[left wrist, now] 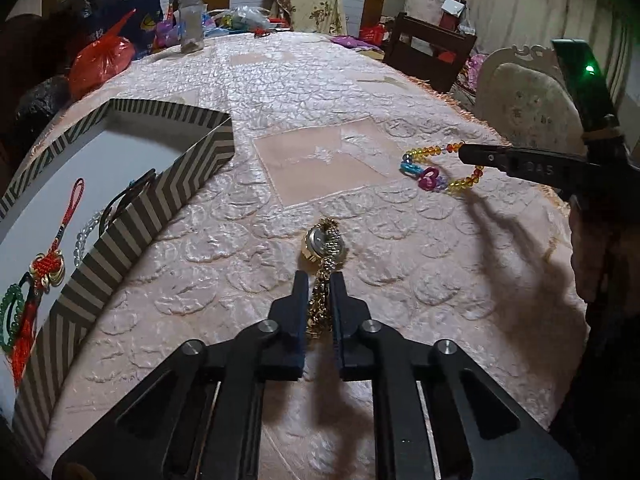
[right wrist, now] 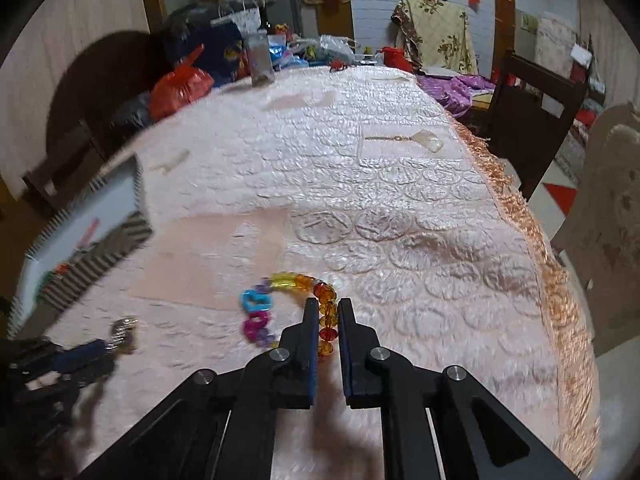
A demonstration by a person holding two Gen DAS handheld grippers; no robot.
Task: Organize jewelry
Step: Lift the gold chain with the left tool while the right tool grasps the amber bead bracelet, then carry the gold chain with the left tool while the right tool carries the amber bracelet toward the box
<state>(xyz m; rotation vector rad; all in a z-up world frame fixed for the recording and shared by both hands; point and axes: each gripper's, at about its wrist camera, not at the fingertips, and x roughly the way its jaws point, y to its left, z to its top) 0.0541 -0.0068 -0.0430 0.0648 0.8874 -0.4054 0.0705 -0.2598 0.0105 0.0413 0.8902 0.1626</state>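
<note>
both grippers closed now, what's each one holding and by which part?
Left gripper: shut on the gold chain-band watch, gripping its band just below the dial. Right gripper: shut on the multicoloured bead bracelet, gripping its orange-red bead section.

pink tablecloth (left wrist: 360,80), red bag (left wrist: 102,62), chair (left wrist: 528,96)

Table covered by pink embossed tablecloth (left wrist: 360,92), fringed along one edge. Striped box (left wrist: 132,216) is set on it toward one side. Red plastic bag (left wrist: 100,62), a jar (left wrist: 191,24) and mixed clutter are seen at the far end.
</note>
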